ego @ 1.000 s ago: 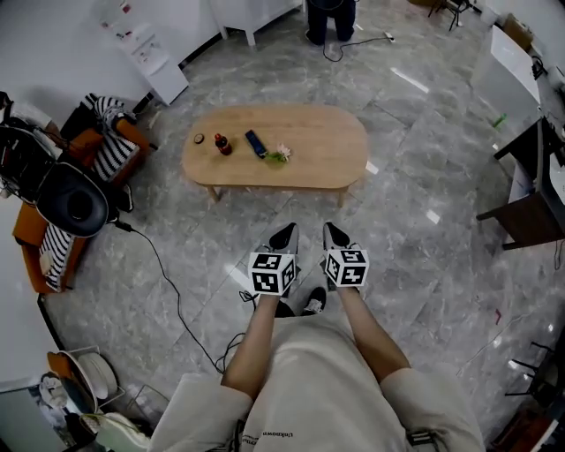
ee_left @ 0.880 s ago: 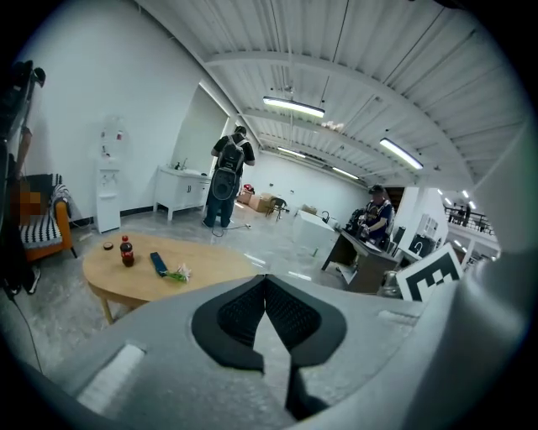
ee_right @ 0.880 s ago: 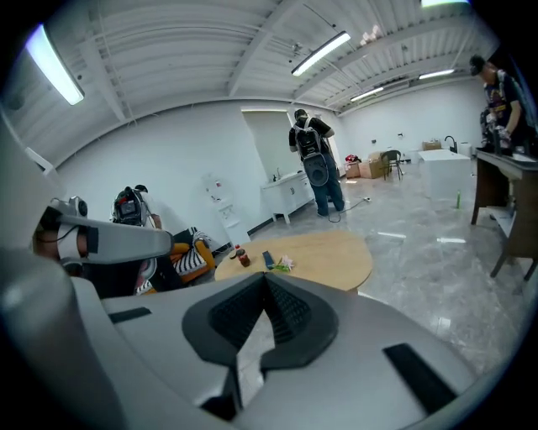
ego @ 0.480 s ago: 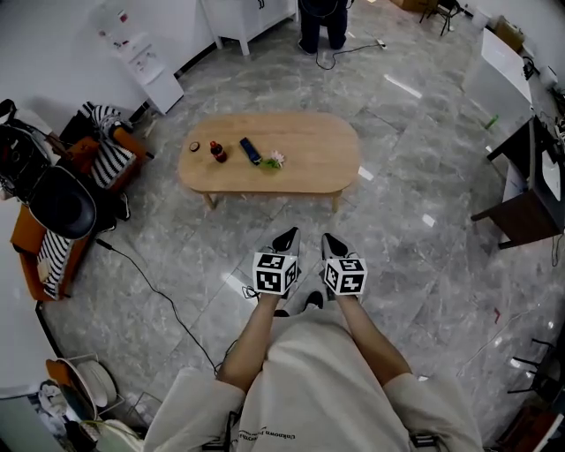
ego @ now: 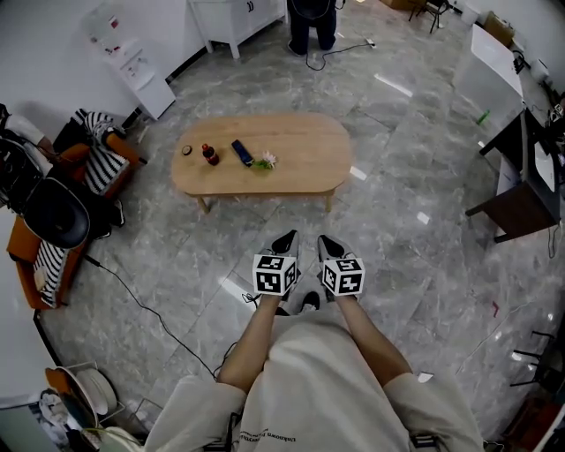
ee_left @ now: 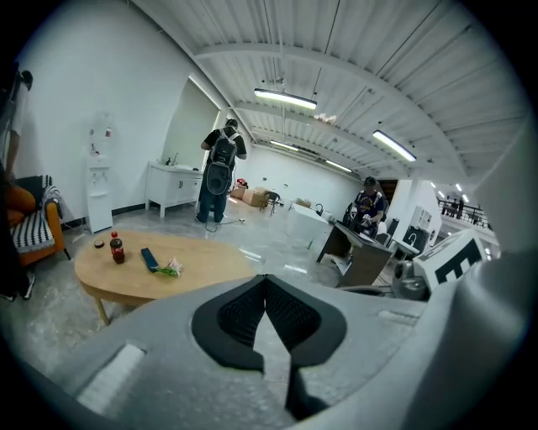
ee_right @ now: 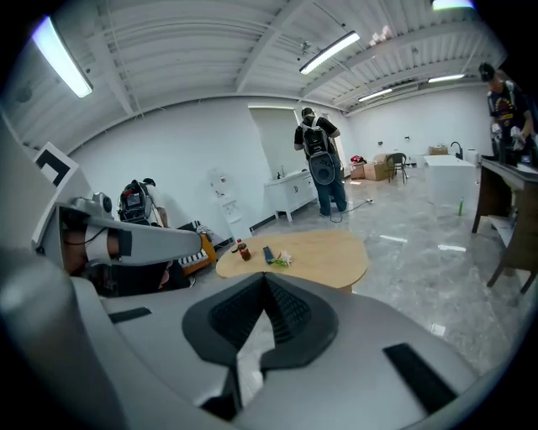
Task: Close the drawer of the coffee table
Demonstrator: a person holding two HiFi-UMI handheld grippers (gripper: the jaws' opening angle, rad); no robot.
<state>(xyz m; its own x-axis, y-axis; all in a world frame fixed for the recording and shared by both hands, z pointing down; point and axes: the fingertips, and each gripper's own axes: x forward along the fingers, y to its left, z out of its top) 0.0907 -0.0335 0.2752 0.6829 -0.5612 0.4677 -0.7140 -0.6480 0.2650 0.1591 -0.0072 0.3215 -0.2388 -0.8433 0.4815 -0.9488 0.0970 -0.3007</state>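
An oval wooden coffee table (ego: 291, 150) stands on the grey floor well ahead of me, also seen in the left gripper view (ee_left: 202, 262) and the right gripper view (ee_right: 324, 252). No drawer shows on it from any view. On its top lie a small cola bottle (ego: 210, 154), a dark remote (ego: 242, 153) and a little sprig of flowers (ego: 263, 161). My left gripper (ego: 284, 242) and right gripper (ego: 329, 244) are held side by side near my body, both shut and holding nothing, far short of the table.
An orange chair with striped cloth (ego: 97, 163) and a black bag (ego: 55, 212) stand at the left, with a cable (ego: 146, 309) across the floor. A dark desk (ego: 521, 190) stands at the right. A person (ego: 311, 22) stands by the white cabinet (ego: 234, 18) beyond the table.
The table has slid a little left and looks smaller in the head view, as the view has drawn back. Both grippers stay shut in the same place by my body.
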